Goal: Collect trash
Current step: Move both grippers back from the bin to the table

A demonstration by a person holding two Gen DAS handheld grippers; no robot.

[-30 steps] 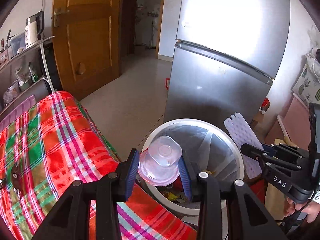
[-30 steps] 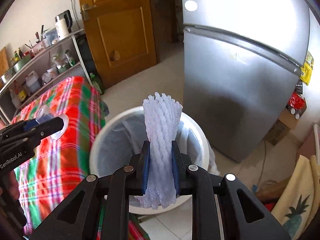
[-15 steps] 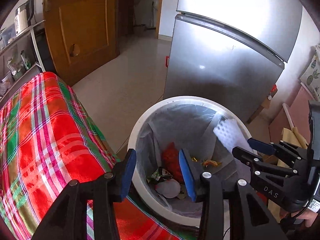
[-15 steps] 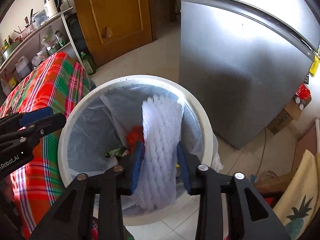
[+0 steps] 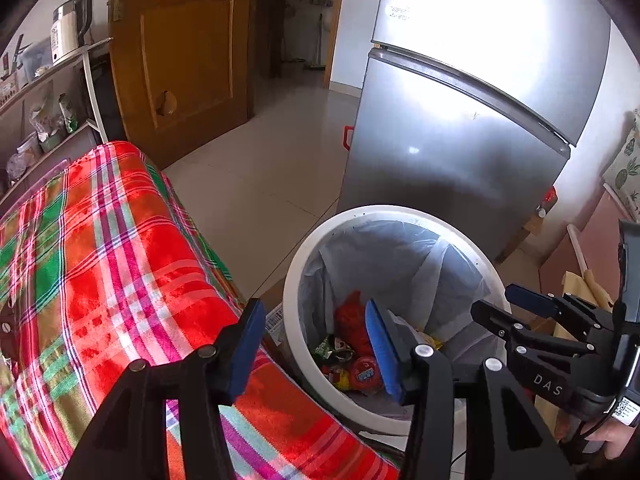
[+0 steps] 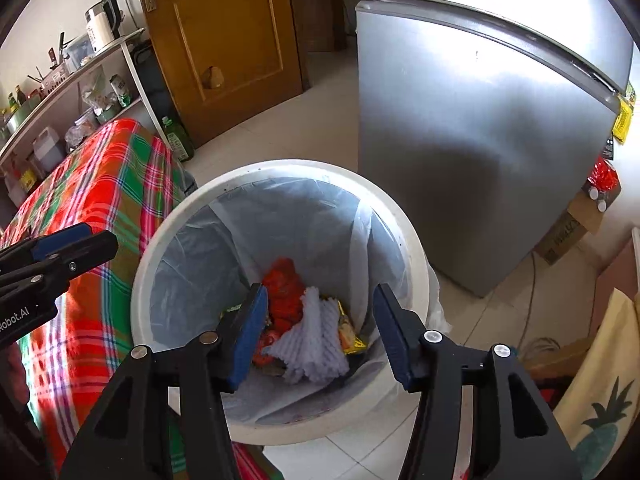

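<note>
A white trash bin with a clear liner stands on the floor beside the table; it also shows in the left wrist view. Inside lie a white foam fruit net, a red bag and small wrappers. My right gripper is open and empty above the bin mouth. My left gripper is open and empty over the bin's left rim and the table edge. Each gripper shows in the other's view, the right one and the left one.
A table with a red plaid cloth sits left of the bin. A silver fridge stands just behind it. A wooden door and a shelf with a kettle are at the back left. Cardboard and cushions lie on the right.
Both grippers opened wide and let go. The clear plastic container and the foam net dropped into the bin. Both grippers have risen slightly.
</note>
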